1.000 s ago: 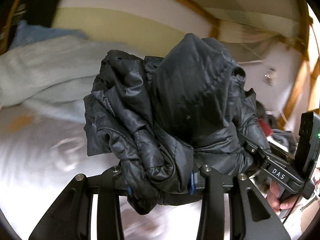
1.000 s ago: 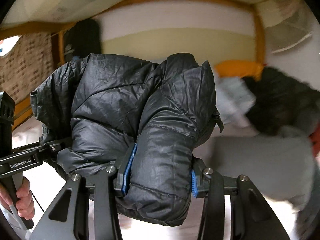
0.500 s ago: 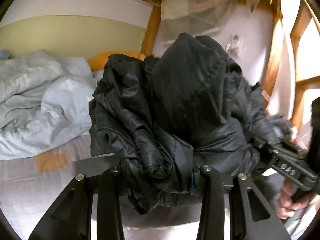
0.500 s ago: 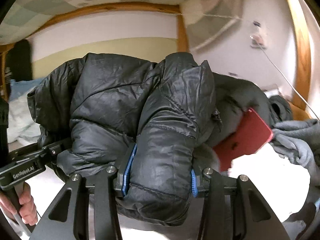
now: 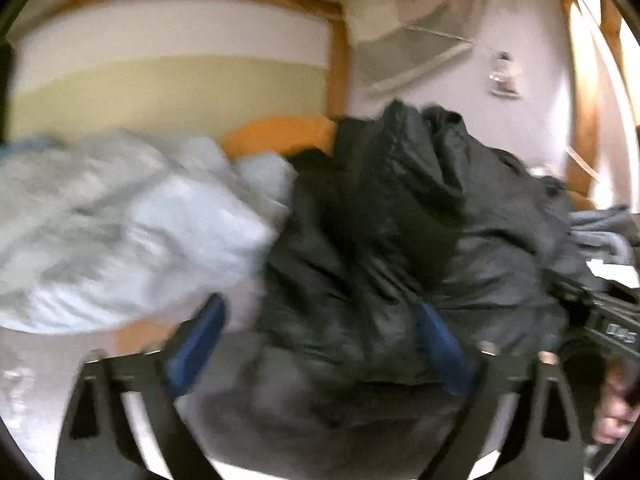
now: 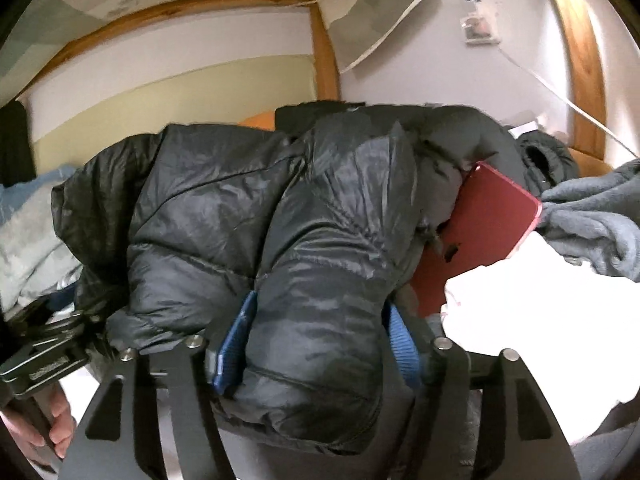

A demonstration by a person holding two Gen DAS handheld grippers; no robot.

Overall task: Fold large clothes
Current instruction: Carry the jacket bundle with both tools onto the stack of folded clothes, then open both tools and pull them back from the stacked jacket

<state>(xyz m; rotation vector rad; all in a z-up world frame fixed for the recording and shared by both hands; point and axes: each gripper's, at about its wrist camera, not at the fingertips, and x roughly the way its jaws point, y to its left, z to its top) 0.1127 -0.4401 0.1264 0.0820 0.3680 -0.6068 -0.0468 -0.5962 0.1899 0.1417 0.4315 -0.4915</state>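
Note:
A black puffer jacket [image 5: 400, 220], bunched into a thick bundle, fills both wrist views. My left gripper [image 5: 320, 312] has its jaws opening and stands wide. Its left blue pad is clear of the cloth, and the jacket leans toward the right pad. The picture is blurred. In the right wrist view a rolled fold of the jacket [image 6: 224, 216] fills the gap of my right gripper [image 6: 320, 308]. Its jaws are opening, and both blue pads still touch the fold. A hand holds each gripper at the frame edges.
A crumpled pale blue duvet [image 5: 120, 232] lies to the left with an orange pillow [image 5: 280, 132] behind it. A red flat device [image 6: 492, 216] leans against dark clothes on the right, beside a grey fleece [image 6: 592, 220] and white cloth [image 6: 520, 300]. Wooden bed posts [image 5: 340, 72] frame the corner.
Both views have swung right, toward the bed's corner. The left jaws have sprung wide apart and let the jacket go. The right jaws have widened a little around their fold.

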